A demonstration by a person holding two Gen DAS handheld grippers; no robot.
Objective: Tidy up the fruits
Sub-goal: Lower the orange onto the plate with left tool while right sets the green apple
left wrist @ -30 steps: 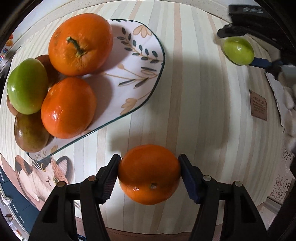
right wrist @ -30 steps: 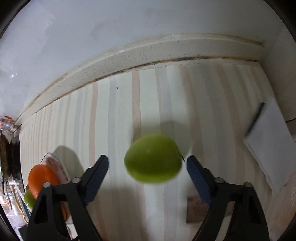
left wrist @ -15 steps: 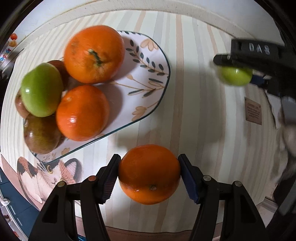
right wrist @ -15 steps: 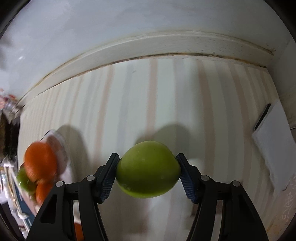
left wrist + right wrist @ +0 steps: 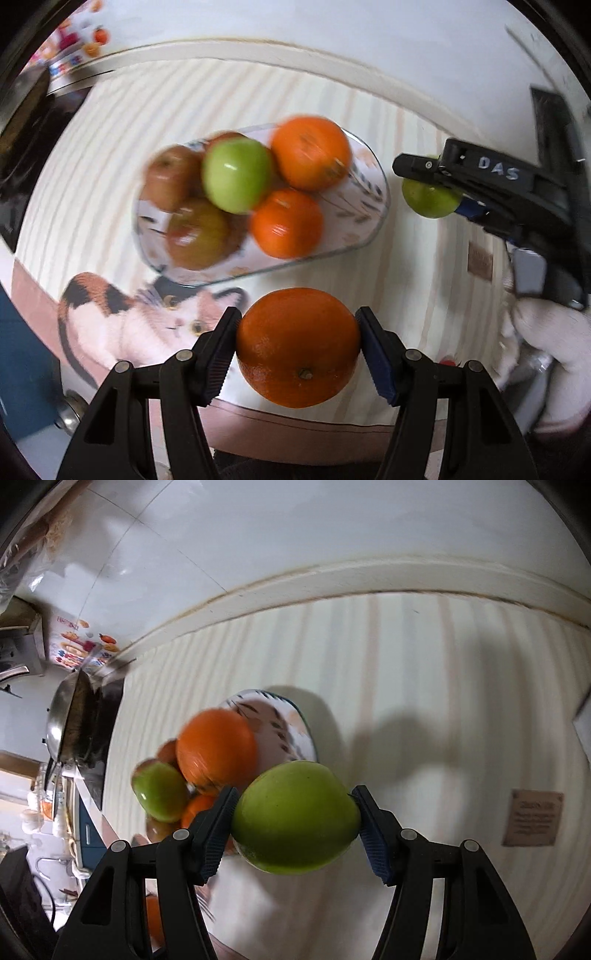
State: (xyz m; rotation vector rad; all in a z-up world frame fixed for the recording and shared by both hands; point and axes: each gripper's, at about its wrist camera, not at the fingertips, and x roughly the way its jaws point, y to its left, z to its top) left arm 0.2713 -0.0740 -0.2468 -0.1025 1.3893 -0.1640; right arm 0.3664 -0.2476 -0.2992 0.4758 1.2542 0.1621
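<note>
My left gripper (image 5: 298,343) is shut on an orange (image 5: 298,345), held in the air above the striped cloth near the table's front edge. My right gripper (image 5: 293,821) is shut on a green apple (image 5: 295,818); the same gripper (image 5: 428,181) and apple (image 5: 430,201) show at the right of the left wrist view. Behind the held orange lies a patterned oval plate (image 5: 369,218) with two oranges (image 5: 310,153), a green apple (image 5: 236,177) and several reddish apples (image 5: 170,177). In the right wrist view the plate (image 5: 291,731) sits left of the held apple.
A striped tablecloth (image 5: 417,280) with a cat print (image 5: 147,317) covers the table. A small brown label (image 5: 532,818) lies on it at the right. A metal pot (image 5: 62,720) stands at the far left by the white wall (image 5: 332,535). A white-gloved hand (image 5: 550,347) holds the right gripper.
The right gripper closed on the green apple and carried it left toward the plate. The left gripper rose with its orange, so the plate looks smaller and farther away.
</note>
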